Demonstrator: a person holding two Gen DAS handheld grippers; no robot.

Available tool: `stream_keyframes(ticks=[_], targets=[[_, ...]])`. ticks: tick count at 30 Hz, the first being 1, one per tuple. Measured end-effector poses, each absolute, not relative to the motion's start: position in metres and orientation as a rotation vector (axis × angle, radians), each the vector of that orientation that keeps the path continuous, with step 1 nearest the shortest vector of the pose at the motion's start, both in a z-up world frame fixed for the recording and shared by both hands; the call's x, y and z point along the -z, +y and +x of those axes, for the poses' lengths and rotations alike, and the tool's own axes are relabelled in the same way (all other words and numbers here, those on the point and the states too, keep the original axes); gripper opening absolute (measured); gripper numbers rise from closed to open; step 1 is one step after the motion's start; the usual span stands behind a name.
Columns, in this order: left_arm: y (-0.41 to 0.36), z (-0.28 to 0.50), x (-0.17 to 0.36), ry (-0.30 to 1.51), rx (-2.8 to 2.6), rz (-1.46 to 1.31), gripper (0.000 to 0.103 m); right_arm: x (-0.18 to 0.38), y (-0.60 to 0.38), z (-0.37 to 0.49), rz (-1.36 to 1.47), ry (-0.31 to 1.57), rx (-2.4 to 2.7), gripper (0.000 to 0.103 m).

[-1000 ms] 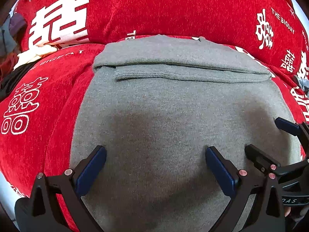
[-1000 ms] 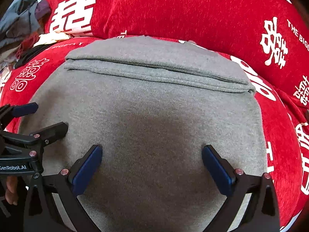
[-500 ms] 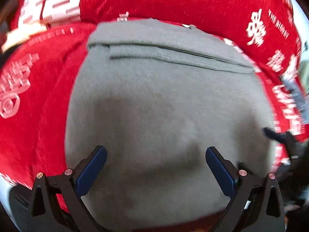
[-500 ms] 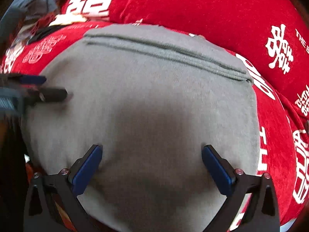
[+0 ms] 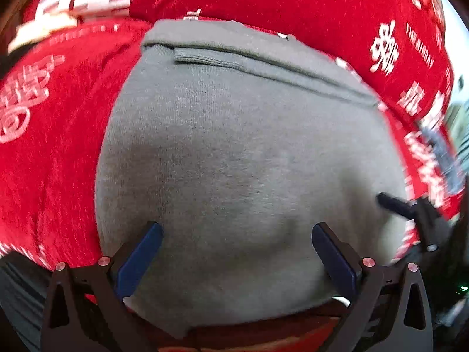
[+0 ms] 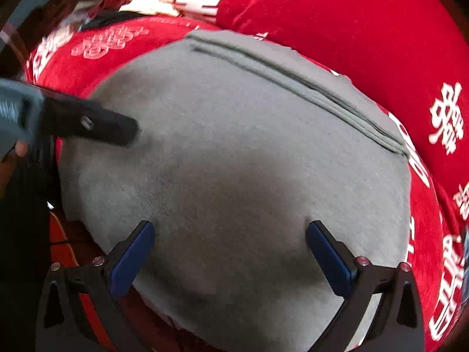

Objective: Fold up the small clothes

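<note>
Left wrist view, left gripper (image 5: 236, 248) fingers wide over grey garment (image 5: 234, 152), right gripper (image 6: 230, 246) likewise — low, level.

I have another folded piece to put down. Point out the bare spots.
Bare red cover lies left of the grey garment, and a narrower strip on its right. The far left corner is crowded with a clothes pile.

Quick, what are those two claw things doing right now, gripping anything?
Left gripper: open, holding nothing, over the grey garment.
Right gripper: open, holding nothing, over the same garment.
</note>
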State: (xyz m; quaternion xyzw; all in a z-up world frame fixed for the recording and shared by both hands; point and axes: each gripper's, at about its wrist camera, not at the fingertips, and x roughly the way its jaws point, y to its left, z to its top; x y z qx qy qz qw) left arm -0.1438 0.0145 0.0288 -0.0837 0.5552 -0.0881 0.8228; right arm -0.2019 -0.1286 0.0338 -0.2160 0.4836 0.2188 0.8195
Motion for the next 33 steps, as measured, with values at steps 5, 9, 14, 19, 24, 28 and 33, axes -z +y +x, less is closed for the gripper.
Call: stream_keyframes(ticks=[5, 9, 14, 19, 24, 28, 33], targets=[[0.007, -0.15, -0.026, 1.164, 0.176, -0.051, 0.103, -0.028, -0.153, -0.214, -0.47, 1.005, -0.474, 0.103], [0.022, -0.161, -0.025, 1.174, 0.107, -0.011, 0.103, -0.027, -0.182, -0.224, -0.467, 1.015, -0.451, 0.103], [0.068, -0.181, -0.028, 1.172, 0.011, -0.141, 0.103, -0.025, -0.21, -0.241, -0.498, 1.058, -0.334, 0.103], [0.087, -0.187, -0.01, 1.252, -0.001, -0.206, 0.103, -0.029, -0.246, -0.243, -0.377, 1.106, -0.249, 0.103], [0.057, -0.187, -0.02, 1.183, 0.035, -0.116, 0.103, -0.042, -0.284, -0.227, -0.12, 1.098, -0.177, 0.103], [0.018, -0.176, -0.026, 1.116, 0.117, -0.05, 0.103, -0.06, -0.266, -0.212, -0.094, 1.019, -0.2, 0.103], [-0.01, -0.168, -0.008, 1.111, 0.087, 0.068, 0.103, -0.062, -0.217, -0.196, -0.184, 0.98, -0.259, 0.103]])
